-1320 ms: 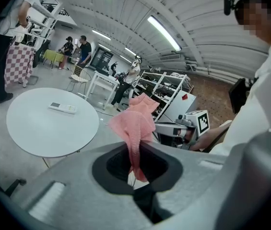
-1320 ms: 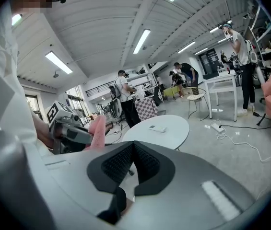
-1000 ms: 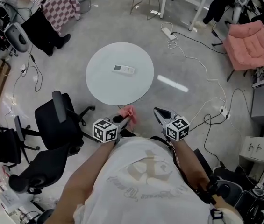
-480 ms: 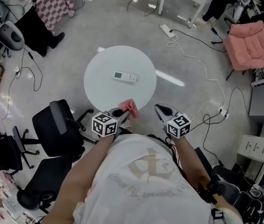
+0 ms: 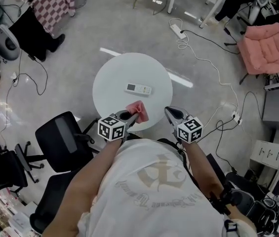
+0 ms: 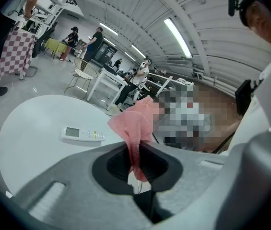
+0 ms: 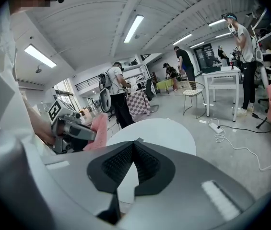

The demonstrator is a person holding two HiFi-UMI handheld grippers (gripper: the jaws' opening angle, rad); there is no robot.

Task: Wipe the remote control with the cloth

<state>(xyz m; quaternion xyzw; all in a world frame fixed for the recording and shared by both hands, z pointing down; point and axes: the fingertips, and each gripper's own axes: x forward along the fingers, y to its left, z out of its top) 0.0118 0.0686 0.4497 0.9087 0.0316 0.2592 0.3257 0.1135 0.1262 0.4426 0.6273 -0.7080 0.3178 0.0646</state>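
Observation:
A white remote control (image 5: 139, 89) (image 6: 82, 134) lies flat near the middle of the round white table (image 5: 109, 90). My left gripper (image 5: 129, 115) (image 6: 135, 150) is shut on a pink cloth (image 5: 139, 110) (image 6: 136, 123), held over the table's near edge, short of the remote. The cloth also shows in the right gripper view (image 7: 98, 128). My right gripper (image 5: 171, 114) (image 7: 134, 152) hovers at the table's near right edge, shut, with nothing between its jaws.
Two black office chairs (image 5: 62, 142) stand to the left of the table. White cables and a power strip (image 5: 178, 32) trail on the floor behind and right of it. A pink armchair (image 5: 266, 48) is far right. People stand around the room.
Both grippers have moved toward the table; the cloth now hangs over its near edge instead of short of it. The remote has stayed put.

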